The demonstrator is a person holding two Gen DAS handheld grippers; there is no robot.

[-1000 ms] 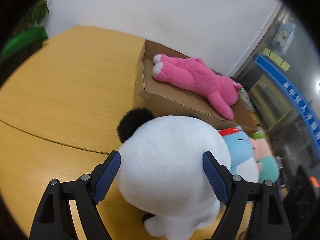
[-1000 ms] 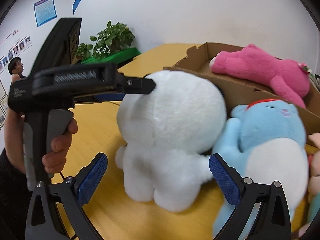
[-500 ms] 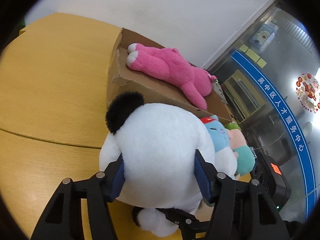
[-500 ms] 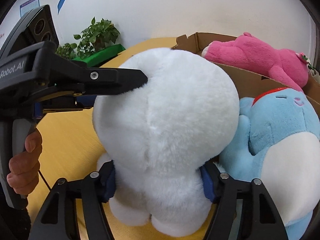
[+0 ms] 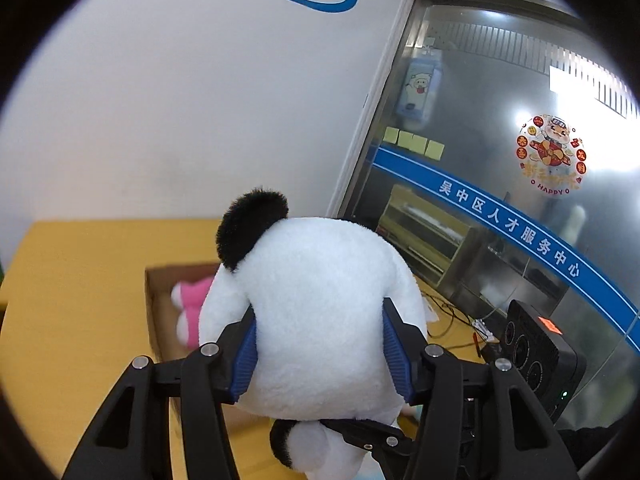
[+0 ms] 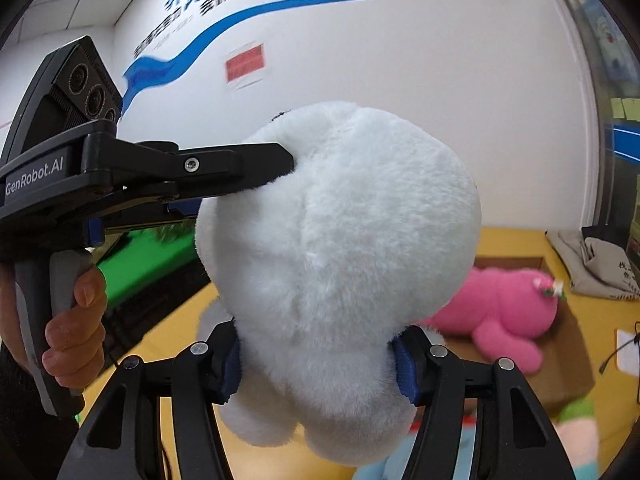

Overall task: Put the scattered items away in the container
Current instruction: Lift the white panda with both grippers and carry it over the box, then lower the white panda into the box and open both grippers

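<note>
A large white plush panda (image 5: 320,312) hangs in the air above the yellow surface (image 5: 80,300), pinched from two sides. The left gripper (image 5: 318,356) squeezes its head between blue pads; the right gripper (image 6: 316,364) clamps lower down, around its neck, jaws closing into the fur. The open cardboard box (image 6: 560,360) lies beyond and below, with a pink plush toy (image 6: 504,312) lying in it.

The risk, as I judge it, is the soft filling: fur compresses and could slide out of the pads, or the two grippers could pull apart and twist the toy loose before it clears the box wall. The pink toy takes up much of the box, so the panda may perch on top and roll out.

The panda's bulk hides most of the box in both views, so the free room inside cannot be judged. Blurred blue and green plush toys (image 6: 576,428) sit at the near right edge, cut off. A person's hand (image 6: 76,332) holds the left gripper's handle.
</note>
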